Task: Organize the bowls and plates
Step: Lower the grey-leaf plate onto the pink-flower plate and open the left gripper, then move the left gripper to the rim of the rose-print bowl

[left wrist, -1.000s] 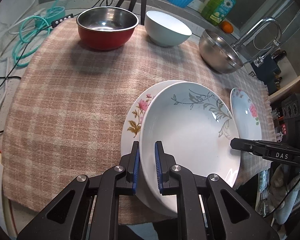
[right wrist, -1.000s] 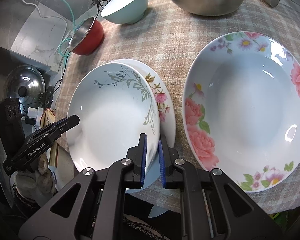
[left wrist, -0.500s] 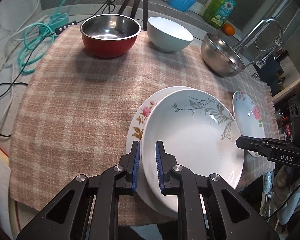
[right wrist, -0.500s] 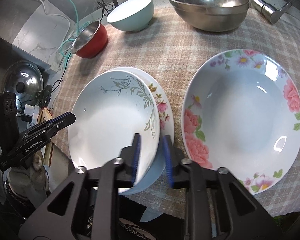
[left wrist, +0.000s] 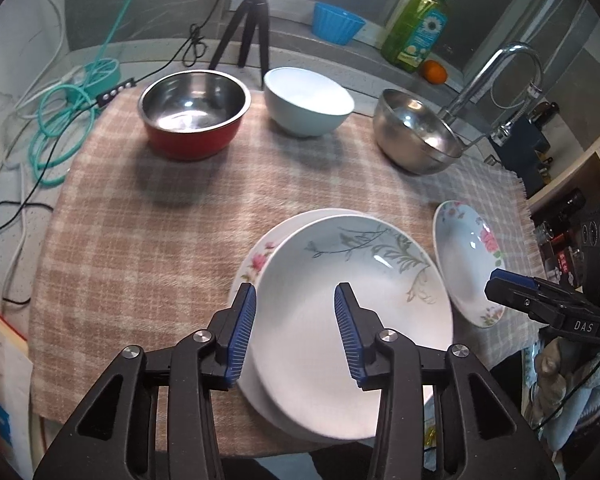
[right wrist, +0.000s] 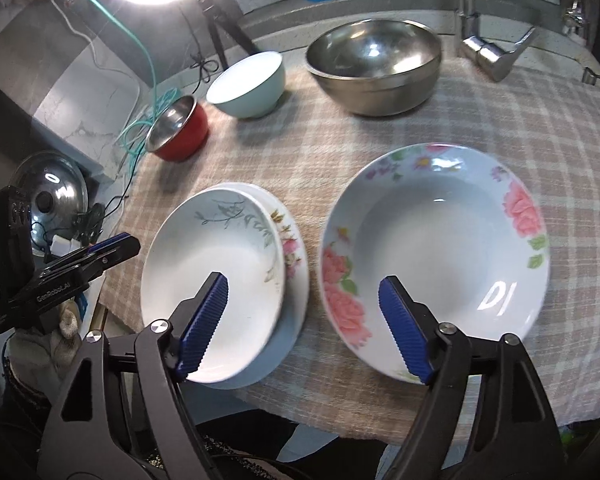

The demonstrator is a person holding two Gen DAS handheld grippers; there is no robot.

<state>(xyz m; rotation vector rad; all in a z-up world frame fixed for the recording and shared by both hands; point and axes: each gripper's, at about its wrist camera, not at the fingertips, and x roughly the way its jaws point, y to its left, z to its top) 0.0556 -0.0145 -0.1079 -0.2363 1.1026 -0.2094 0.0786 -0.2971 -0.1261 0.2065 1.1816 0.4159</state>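
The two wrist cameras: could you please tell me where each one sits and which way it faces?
Left wrist: on the left gripper, tilted down over the leaf plate stacked on another plate; its own open fingers show, and the right gripper at the right edge.
Right wrist: on the right gripper, tilted down between that stack and the rose plate; its open fingers show, and the left gripper at the left.
Shared: all plates, the red bowl, the steel bowl.

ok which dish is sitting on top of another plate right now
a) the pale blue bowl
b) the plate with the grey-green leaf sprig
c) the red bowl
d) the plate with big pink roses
b, the leaf-sprig plate rests on the small-flower plate, whose rim shows around it, while the rose plate, pale blue bowl and red bowl each sit alone on the checked cloth.
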